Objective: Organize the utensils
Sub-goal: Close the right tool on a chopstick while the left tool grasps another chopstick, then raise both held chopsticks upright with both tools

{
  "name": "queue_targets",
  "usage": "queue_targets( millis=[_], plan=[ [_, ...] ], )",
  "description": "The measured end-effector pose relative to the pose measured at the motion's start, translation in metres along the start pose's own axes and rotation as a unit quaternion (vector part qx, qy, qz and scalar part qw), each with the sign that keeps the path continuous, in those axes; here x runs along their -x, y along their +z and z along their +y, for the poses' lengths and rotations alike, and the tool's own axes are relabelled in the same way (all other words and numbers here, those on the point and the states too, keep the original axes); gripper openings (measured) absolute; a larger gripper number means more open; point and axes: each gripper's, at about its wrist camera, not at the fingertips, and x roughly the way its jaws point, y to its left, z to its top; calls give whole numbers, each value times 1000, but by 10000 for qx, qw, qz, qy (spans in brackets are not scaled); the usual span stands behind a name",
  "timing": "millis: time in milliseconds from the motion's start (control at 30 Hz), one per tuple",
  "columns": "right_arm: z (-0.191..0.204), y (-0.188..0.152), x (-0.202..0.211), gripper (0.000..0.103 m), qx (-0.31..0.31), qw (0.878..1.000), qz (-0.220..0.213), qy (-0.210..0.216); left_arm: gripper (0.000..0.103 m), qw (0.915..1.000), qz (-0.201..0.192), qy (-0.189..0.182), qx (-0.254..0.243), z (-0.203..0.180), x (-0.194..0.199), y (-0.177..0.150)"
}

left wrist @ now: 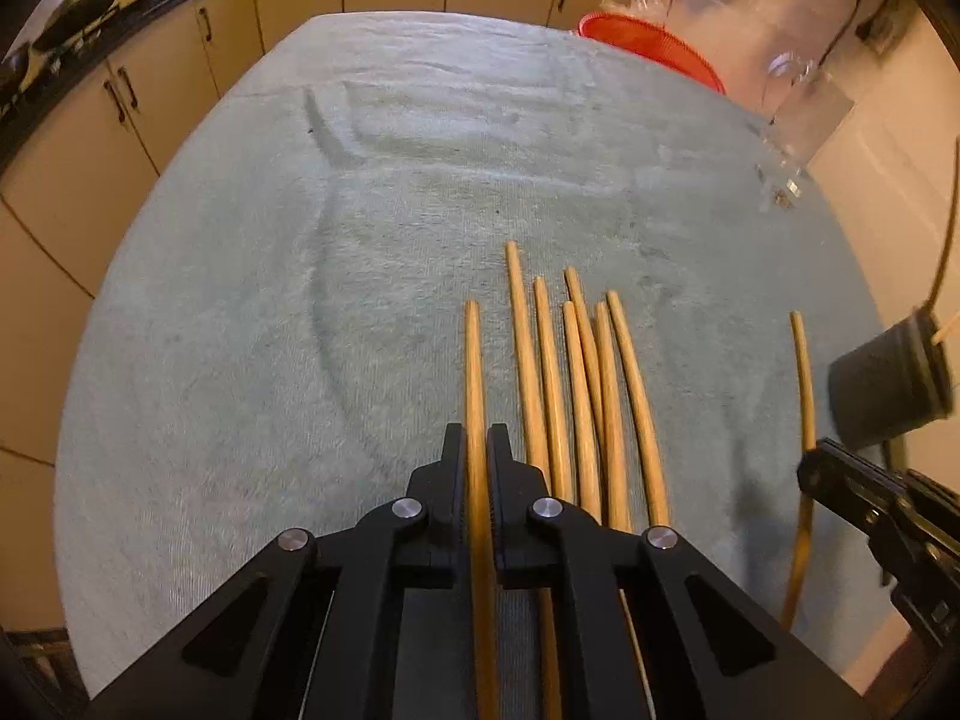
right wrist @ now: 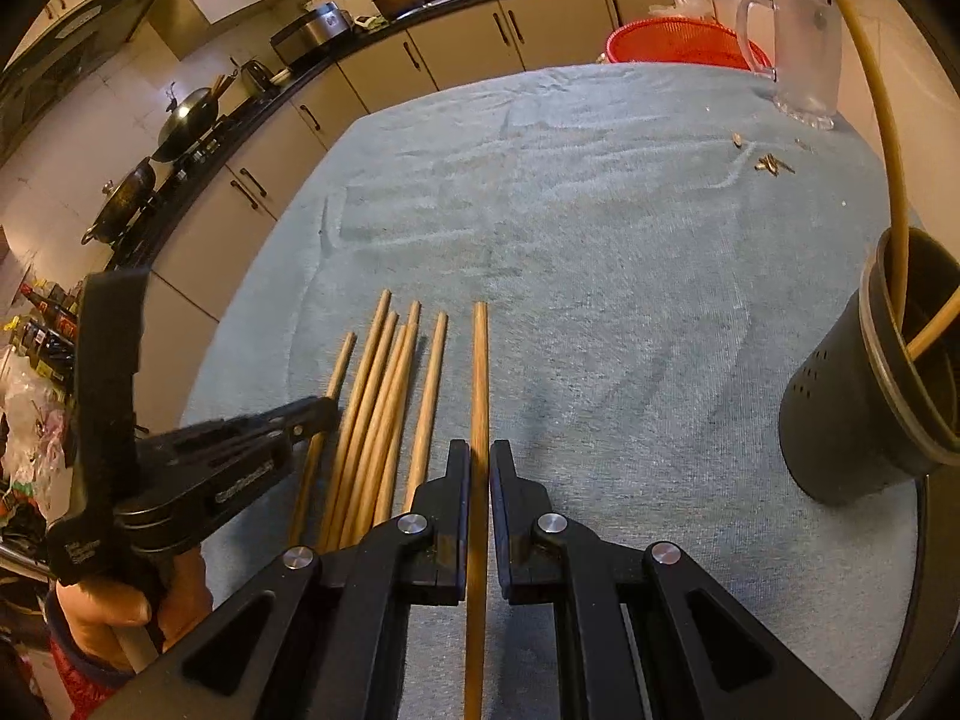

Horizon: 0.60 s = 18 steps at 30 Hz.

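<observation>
Your left tool [left wrist: 477,450] pinches one chopstick [left wrist: 474,372], the leftmost of the row. Your right tool [right wrist: 479,468] pinches another chopstick [right wrist: 479,372], just right of the loose bundle [right wrist: 384,396] lying on the towel-covered surface [right wrist: 600,240]. The dark utensil holder [right wrist: 852,408] stands well right of the bundle, two sticks already inside.

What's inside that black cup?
Two wooden chopsticks stick out of the black cup, leaning on its rim. Their lower ends and the cup's bottom are hidden by its wall.
</observation>
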Motion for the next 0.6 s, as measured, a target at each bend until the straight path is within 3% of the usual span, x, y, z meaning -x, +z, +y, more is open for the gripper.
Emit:
queue_targets(
  millis=[167,400,600],
  plan=[
    [9,-2,18,7,97,9995,-284,93,6,9977,-579,-305,151,10,46,-6],
    [24,-15,64,7,385,9928,-1111,245,6,9874,-1452,-633,18,3,120,-23],
    [30,-32,91,7,580,9858,-1553,274,6,9817,-1750,-748,-110,-11,150,-34]
  ],
)
